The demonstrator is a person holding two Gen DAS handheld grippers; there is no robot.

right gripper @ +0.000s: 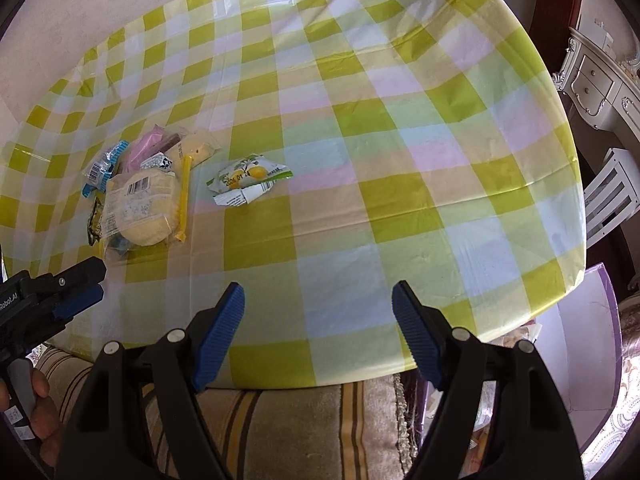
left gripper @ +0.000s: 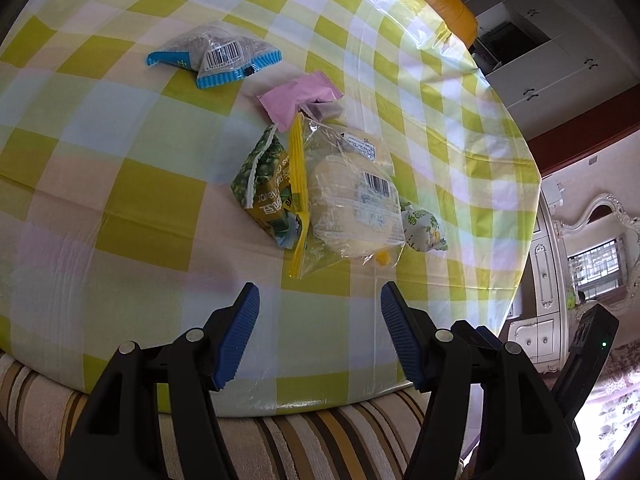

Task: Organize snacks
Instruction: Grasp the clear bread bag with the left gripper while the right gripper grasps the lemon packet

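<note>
Right wrist view: lemon packet (right gripper: 248,181) lies apart from zip bag (right gripper: 140,208).

We see two matte-black plastic grippers, left (left gripper: 320,336) and right (right gripper: 318,334), each bearing ribbed blue rubber finger pads (left gripper: 236,340) and round silver pivot pins (left gripper: 195,335). White lettering marks the left unit's black housing (right gripper: 12,304); bare skin shows on the left hand (right gripper: 40,420).

Snack pile (right gripper: 136,196) lies left on table (right gripper: 400,160); lemon packet (right gripper: 246,182) just right.
</note>
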